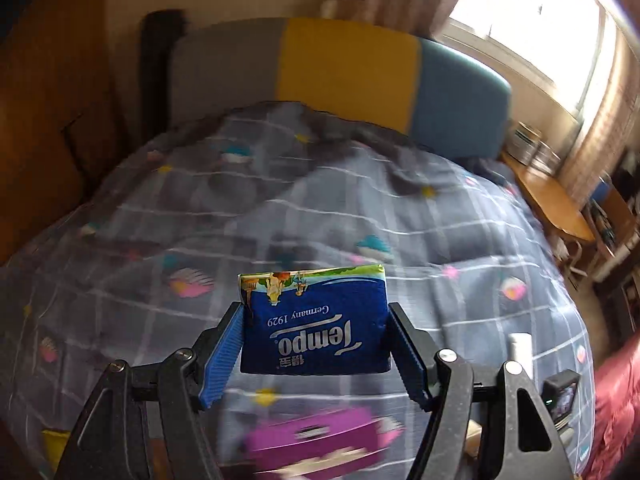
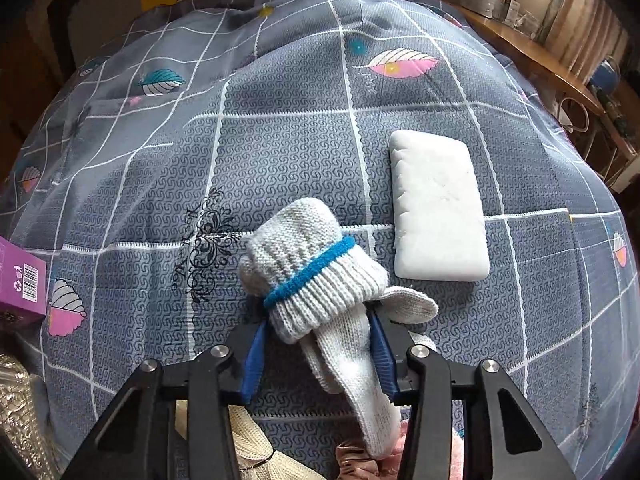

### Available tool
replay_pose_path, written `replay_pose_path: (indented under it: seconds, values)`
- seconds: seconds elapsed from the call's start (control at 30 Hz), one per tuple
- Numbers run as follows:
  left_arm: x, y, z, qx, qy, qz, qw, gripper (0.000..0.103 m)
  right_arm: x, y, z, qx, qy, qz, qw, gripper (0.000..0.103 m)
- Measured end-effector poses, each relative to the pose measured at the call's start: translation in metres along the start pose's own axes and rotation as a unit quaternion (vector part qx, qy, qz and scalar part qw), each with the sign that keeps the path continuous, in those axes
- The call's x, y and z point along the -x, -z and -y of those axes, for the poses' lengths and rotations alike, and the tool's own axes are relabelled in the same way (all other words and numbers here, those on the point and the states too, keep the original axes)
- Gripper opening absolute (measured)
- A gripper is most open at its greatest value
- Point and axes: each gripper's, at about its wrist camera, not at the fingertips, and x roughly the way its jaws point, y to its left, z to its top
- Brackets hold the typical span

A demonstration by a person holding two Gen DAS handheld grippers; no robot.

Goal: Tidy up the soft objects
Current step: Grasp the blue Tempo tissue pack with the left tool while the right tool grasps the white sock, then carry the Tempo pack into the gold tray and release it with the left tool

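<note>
1. Tempo tissue pack (image 1: 316, 320), blue with upside-down white lettering, sits clamped between the blue ribbed pads of the left gripper (image 1: 316, 344), held up above the bed with its top edge sticking out past the fingertips.
2. White knit gloves (image 2: 320, 280), rolled into a bundle with a blue band round the cuff, lie on the bedspread (image 2: 280, 140) with loose glove fingers trailing toward the camera; the right gripper (image 2: 318, 344) straddles the lower part of the bundle, its jaws at a middling width. Its right pad lies against the knit, while a gap seems to remain at the left pad, so a firm grip cannot be told.
3. A white rectangular foam-like pad (image 2: 438, 208) lies flat on the bedspread just to the right of the gloves, apart from them.
4. A purple box (image 2: 20, 284) with a barcode sits at the left edge of the right wrist view; in the left wrist view a blurred purple box (image 1: 316, 444) lies below the held pack.
5. The bedspread is grey with a white grid and leaf prints; behind it stands a headboard (image 1: 344, 76) in grey, yellow and blue panels.
6. A wooden desk (image 1: 548, 196) stands to the right of the bed, under a bright window.
</note>
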Motion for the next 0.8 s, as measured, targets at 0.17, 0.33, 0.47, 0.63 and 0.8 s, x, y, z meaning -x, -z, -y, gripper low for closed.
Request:
replay_pose_path:
  seconds: [0.17,0.33,0.47,0.63,0.8]
  values:
    - [0.03,0.045,-0.106,0.058,-0.02,0.009,0.9981,0.07,-0.004,-0.003,0.001,-0.008,0.01,-0.008,1.0,0.048]
    - [0.058,0.118,-0.182,0.102,-0.039,0.011,0.994,0.07,-0.011,-0.013,-0.009,0.0,0.035,-0.027,0.999,0.049]
    - [0.072,0.181,-0.219,0.126,-0.049,0.006,0.9908,0.07,-0.014,-0.017,-0.016,0.01,0.051,-0.03,0.998,0.049]
    - [0.084,0.244,-0.247,0.161,-0.055,0.0,0.9854,0.07,-0.015,-0.014,-0.028,0.022,0.074,-0.015,0.997,0.048]
    - [0.082,0.294,-0.249,0.145,-0.085,-0.021,0.9856,0.071,-0.015,-0.009,-0.042,0.037,0.107,0.0,0.994,0.047]
